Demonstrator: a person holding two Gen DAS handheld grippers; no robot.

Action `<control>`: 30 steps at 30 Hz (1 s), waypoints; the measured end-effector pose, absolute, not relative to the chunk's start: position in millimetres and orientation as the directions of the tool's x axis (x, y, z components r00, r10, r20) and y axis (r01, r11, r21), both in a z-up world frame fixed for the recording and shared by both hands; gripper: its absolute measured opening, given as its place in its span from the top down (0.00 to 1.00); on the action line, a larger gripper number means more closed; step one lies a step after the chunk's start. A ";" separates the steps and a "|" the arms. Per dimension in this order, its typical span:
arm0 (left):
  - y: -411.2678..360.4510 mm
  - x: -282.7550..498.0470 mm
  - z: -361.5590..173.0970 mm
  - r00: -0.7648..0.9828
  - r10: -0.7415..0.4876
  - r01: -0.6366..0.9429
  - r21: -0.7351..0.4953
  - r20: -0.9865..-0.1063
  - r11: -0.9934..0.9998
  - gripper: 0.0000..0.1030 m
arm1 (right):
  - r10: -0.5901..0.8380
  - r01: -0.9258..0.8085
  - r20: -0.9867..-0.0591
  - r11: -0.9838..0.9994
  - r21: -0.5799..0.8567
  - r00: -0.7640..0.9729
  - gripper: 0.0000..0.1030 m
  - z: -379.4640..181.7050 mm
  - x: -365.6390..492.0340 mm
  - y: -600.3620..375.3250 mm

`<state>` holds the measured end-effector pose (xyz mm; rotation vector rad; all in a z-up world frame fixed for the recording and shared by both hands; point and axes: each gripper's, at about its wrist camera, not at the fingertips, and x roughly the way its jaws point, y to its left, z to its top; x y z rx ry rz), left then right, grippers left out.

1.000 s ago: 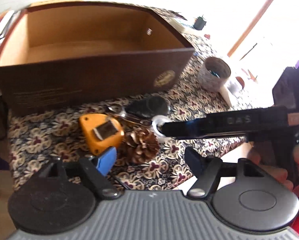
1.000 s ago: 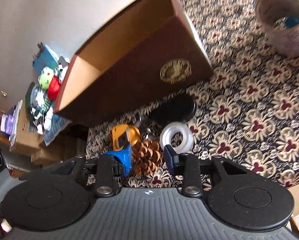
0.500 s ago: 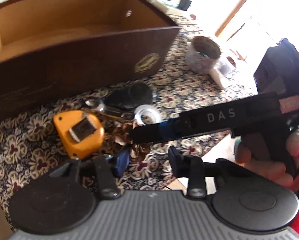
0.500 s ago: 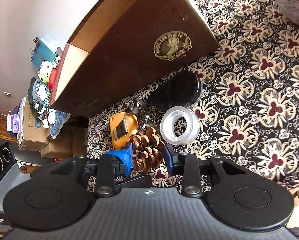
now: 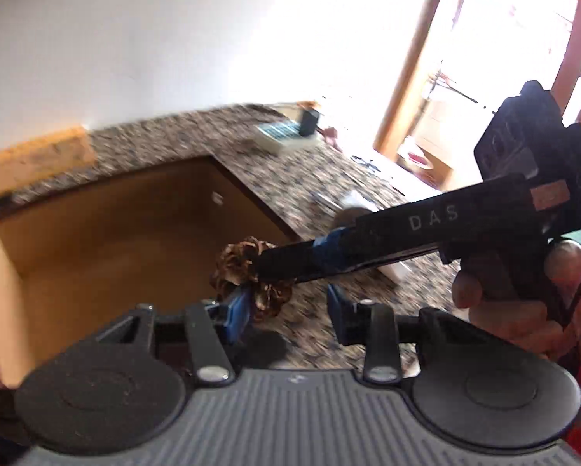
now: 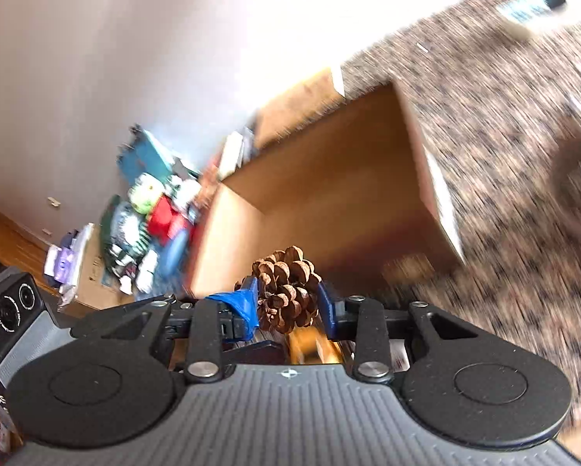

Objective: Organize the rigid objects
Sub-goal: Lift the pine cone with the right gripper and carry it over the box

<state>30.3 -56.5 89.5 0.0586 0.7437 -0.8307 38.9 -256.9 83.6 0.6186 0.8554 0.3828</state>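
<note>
Right hand-held gripper pinching pinecone | left hand-held gripper spread | box interior bare

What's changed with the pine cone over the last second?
The right gripper closed its jaws on the brown pine cone and lifted it off the patterned tablecloth, up level with the open brown cardboard box. The left gripper rose alongside, holding nothing. The box stayed put.
</note>
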 end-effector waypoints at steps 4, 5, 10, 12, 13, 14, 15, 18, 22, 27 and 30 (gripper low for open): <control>-34.4 71.6 87.5 0.527 -0.561 0.598 -0.190 -0.639 0.779 0.65 | 0.585 -0.160 -0.595 0.774 0.613 0.551 0.85 70.3 101.9 -230.2; -28.3 84.5 83.8 0.538 -0.536 0.569 -0.189 -0.650 0.800 0.65 | 0.599 -0.171 -0.609 0.771 0.613 0.519 0.85 61.4 122.1 -223.2; -11.6 142.9 48.2 0.548 -0.422 0.422 -0.196 -0.722 0.885 0.65 | 0.660 -0.146 -0.648 0.735 0.662 0.380 0.85 18.1 199.6 -206.7; -8.1 160.8 42.2 0.559 -0.384 0.375 -0.189 -0.735 0.908 0.66 | 0.672 -0.113 -0.654 0.722 0.682 0.348 0.85 4.8 222.5 -197.6; -6.8 167.5 39.6 0.559 -0.369 0.352 -0.190 -0.743 0.917 0.66 | 0.666 -0.101 -0.662 0.727 0.679 0.345 0.85 0.3 229.8 -194.8; -6.1 174.7 34.8 0.557 -0.352 0.328 -0.190 -0.752 0.925 0.66 | 0.661 -0.096 -0.668 0.731 0.675 0.342 0.85 -4.8 237.3 -190.9; -4.4 180.0 30.2 0.557 -0.337 0.305 -0.191 -0.759 0.933 0.66 | 0.668 -0.098 -0.665 0.726 0.681 0.333 0.85 -8.8 244.6 -186.9; -2.1 182.7 27.1 0.559 -0.310 0.254 -0.197 -0.769 0.947 0.66 | 0.679 -0.064 -0.660 0.711 0.700 0.320 0.85 -22.9 260.0 -180.8; 0.3 174.3 20.9 0.561 -0.277 0.228 -0.175 -0.780 0.958 0.61 | 0.674 -0.049 -0.670 0.716 0.697 0.311 0.84 -32.8 274.1 -170.5; -2.6 169.9 16.8 0.565 -0.233 0.209 -0.136 -0.792 0.968 0.51 | 0.671 -0.025 -0.691 0.722 0.691 0.269 0.80 -49.9 286.9 -157.3; -3.7 167.6 17.6 0.568 -0.198 0.195 -0.103 -0.799 0.975 0.49 | 0.698 -0.004 -0.665 0.691 0.723 0.265 0.79 -50.3 284.2 -162.9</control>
